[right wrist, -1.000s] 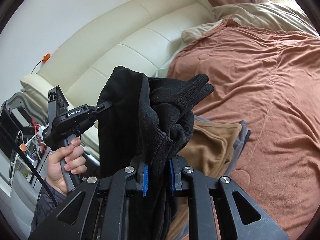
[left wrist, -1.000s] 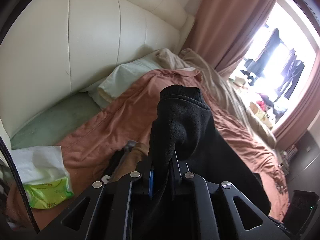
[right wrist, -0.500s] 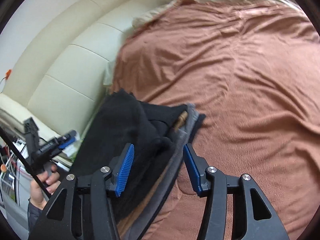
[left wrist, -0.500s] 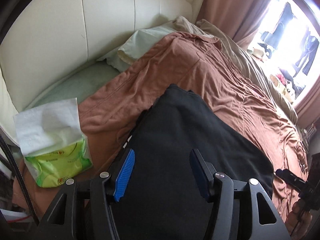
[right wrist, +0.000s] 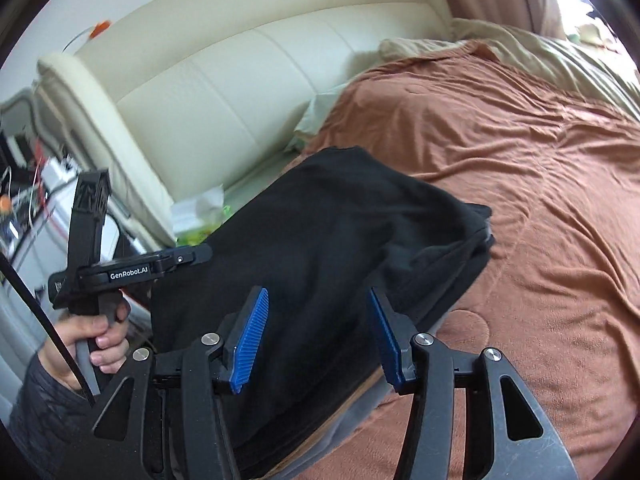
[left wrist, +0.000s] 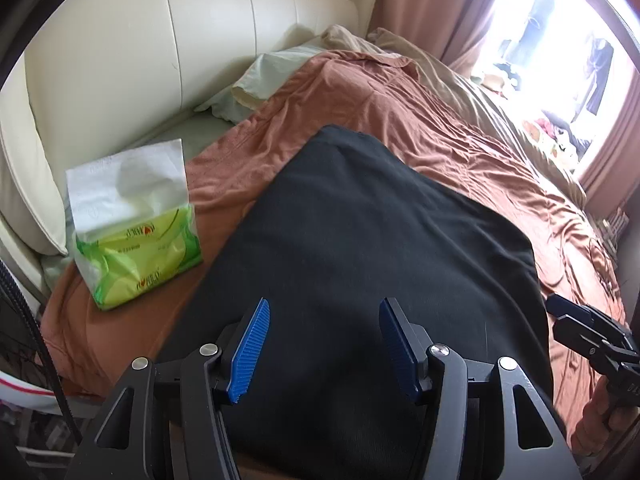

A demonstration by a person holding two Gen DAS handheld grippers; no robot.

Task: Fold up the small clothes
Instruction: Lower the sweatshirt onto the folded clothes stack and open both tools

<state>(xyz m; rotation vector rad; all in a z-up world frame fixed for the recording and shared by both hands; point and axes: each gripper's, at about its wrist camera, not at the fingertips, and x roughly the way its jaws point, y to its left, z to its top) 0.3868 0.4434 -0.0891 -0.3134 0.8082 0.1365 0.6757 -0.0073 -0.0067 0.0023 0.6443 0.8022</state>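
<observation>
A: Starting closest in, how many tongs are there, and what are they doing?

B: Two. The left tongs stand with their blue ribbed pads apart, empty, above the near edge of the black folded fabric garment. The right tongs are parted too, with nothing pinched between them.

A: And the garment itself?

B: One black piece, lying flat on the rust-brown bedspread, on top of a small stack. In the right wrist view, one tan edge and one grey edge peek out under it.

A: Hands?

B: One hand in a dark sleeve grips the left tongs' handle; the other shows only partly at the left view's right edge.

A: Beside the stack?

B: One green-and-white soft tissue pack, just left of it.

A: Farther back?

B: One pale green pillow, a beige duvet, the cream padded headboard, then pink curtains and one bright window.
</observation>
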